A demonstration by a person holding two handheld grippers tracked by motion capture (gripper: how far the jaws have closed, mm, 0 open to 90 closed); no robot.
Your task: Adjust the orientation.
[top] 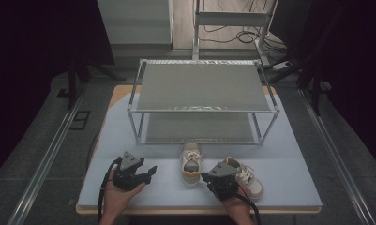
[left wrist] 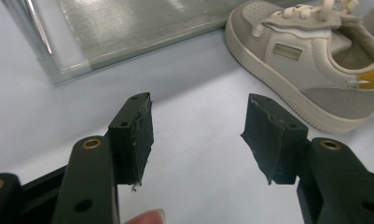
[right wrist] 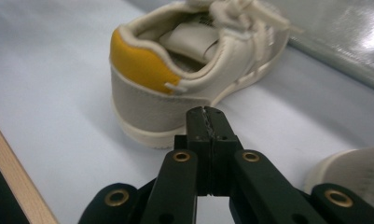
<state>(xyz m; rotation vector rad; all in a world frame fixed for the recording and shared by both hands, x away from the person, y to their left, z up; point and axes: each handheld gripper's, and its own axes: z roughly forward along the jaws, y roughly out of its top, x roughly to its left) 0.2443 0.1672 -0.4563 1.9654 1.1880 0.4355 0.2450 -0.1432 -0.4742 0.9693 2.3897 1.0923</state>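
A two-tier shoe rack (top: 202,86) with grey shelves is observed standing at the far half of the bench (top: 289,159), both tiers bare. Two small sneakers lie on the bench just in front of it: the nearer-centre shoe (top: 191,162), with a yellow heel tab, is pointed toe-first toward the rack, and the second shoe (top: 245,177) lies to its right, partly covered by the right hand-held gripper (top: 208,177). That gripper's jaws are seen pressed together with nothing between them, its tip just behind the yellow heel. The left hand-held gripper (top: 150,171) is held with its jaws spread wide and empty, aimed at the bench beside the centre shoe. The step in hand is judged to be the pick-up of the centre shoe for placing on the rack. It is advised that the right jaws be parted first, then closed over the stiff heel collar rather than the loose laces, and that the shoe be kept level. A small rectangular side patch (left wrist: 287,51) and a tongue label (right wrist: 194,42) are noted; no writing can be read on either.
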